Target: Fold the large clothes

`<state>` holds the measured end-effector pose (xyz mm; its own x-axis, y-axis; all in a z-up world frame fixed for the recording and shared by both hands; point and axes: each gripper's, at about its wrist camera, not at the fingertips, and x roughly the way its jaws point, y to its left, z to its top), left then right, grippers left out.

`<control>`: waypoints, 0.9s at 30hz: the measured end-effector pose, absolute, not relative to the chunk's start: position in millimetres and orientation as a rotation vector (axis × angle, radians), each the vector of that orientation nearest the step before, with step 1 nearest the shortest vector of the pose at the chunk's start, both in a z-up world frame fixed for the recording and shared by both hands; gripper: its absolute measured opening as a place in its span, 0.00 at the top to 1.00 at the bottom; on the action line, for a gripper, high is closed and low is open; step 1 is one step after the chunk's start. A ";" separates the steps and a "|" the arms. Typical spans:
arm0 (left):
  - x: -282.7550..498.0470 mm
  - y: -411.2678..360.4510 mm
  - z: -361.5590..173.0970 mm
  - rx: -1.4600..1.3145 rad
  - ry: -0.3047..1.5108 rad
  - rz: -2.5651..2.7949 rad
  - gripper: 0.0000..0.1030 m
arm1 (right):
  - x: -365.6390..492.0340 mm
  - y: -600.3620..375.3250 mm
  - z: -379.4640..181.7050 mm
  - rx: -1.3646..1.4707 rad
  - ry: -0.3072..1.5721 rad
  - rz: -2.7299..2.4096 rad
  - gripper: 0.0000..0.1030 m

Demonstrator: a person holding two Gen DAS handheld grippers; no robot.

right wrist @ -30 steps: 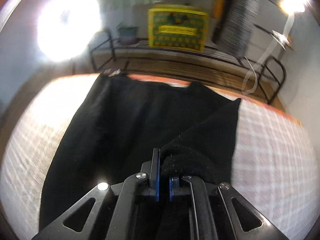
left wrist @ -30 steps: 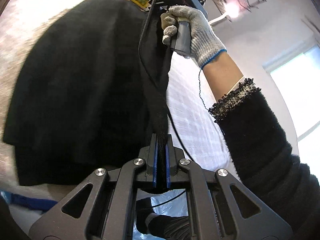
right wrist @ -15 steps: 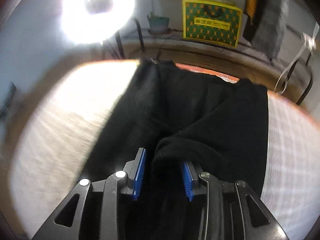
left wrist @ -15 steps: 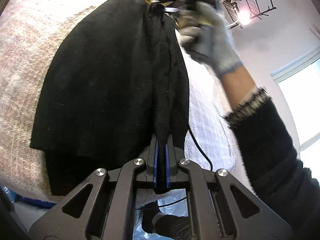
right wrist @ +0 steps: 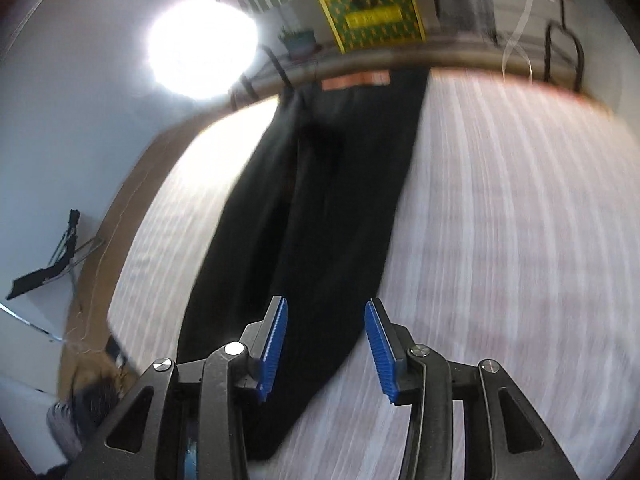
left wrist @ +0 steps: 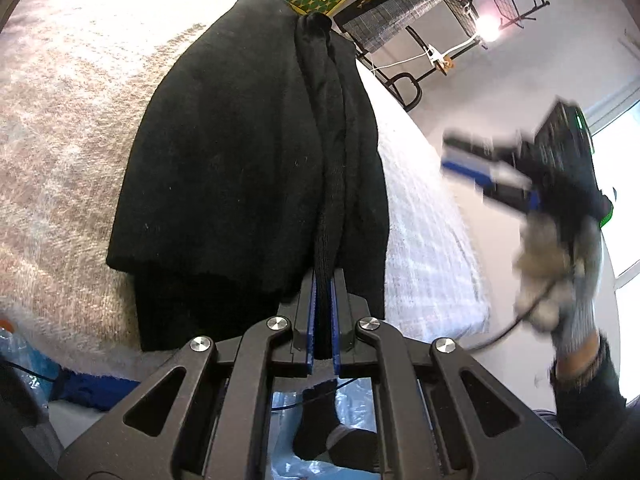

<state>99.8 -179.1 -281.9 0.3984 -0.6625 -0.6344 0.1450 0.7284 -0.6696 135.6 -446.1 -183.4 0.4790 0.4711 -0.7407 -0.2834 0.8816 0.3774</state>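
My left gripper is clamped on a bunched ridge of the black garment, its blue pads pressed tight on the knit with no gap showing beyond the cloth itself. The garment lies stretched out long on the bed, over a pale woven blanket, and I can see at least two layers at the near end, where one hem sits a little short of the layer under it, so I judge a first lengthwise fold is already laid. My right gripper is off the cloth: its jaws are opening, nothing is between them, and through the gap I look down on the dark strip of the garment running away toward the far edge of the bed. In the left wrist view that right gripper shows blurred at the right, held in a gloved hand well apart from the garment. So the work stands partway, as I read it: the piece is narrowed into a long band but not yet shortened. The raised ridge in my left jaws is not lying flat, and the edges of the band are not squared. What is left, I judge, is to set this ridge down, smooth it, and fold the band end over end into a compact stack. The far end is too dark to tell how its layers lie.
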 end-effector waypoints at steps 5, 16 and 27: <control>106.6 -180.9 -286.6 -0.589 1.050 -0.544 0.96 | 89.3 -432.1 -243.1 0.238 1.076 0.474 0.55; 117.6 -176.3 -286.8 -0.649 1.075 -0.558 0.96 | 67.0 -405.4 -275.4 0.384 0.984 0.561 0.88; 104.8 -207.0 -283.9 -0.542 1.133 -0.556 0.96 | 36.3 -409.2 -229.9 0.141 1.004 0.466 0.97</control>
<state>104.8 -207.0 -283.9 0.3215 -0.6584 -0.6805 0.1352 0.7432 -0.6553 36.3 -409.2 -229.9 0.4483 0.4393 -0.7785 -0.3114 0.8931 0.3247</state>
